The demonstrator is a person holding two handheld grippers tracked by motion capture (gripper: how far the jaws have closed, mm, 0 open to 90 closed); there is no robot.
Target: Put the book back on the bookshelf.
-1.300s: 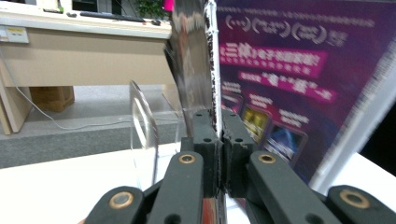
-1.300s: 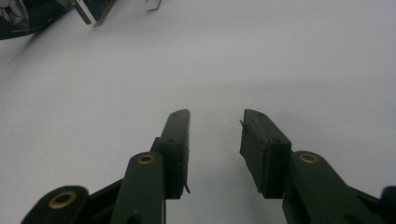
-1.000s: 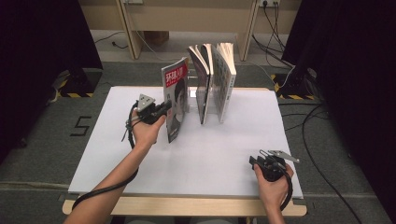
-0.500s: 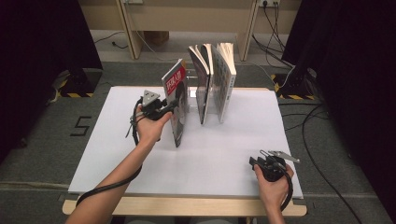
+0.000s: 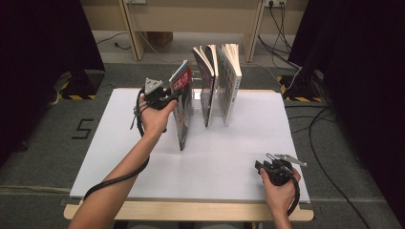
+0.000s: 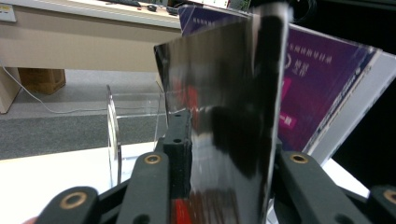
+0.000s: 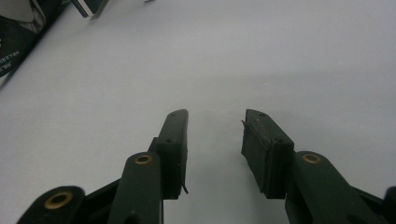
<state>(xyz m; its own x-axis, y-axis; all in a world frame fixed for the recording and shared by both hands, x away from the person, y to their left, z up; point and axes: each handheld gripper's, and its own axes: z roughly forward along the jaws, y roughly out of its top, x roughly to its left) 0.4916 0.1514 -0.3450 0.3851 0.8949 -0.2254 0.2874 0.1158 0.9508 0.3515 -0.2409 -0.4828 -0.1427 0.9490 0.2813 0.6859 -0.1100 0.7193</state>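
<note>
Left gripper view: left gripper (image 6: 224,154) jaws just opened, astride glossy book (image 6: 224,116); contact unclear, right jaw hidden behind cover.

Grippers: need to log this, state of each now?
Left gripper: jaws just opened, book between them; grip unclear.
Right gripper: open, empty.

Left gripper (image 5: 173,98): black body, grey three-cornered top plate, trailing black cable. Right gripper (image 7: 215,140): black jaws, brass-coloured rivets. Forearms bare.
</note>
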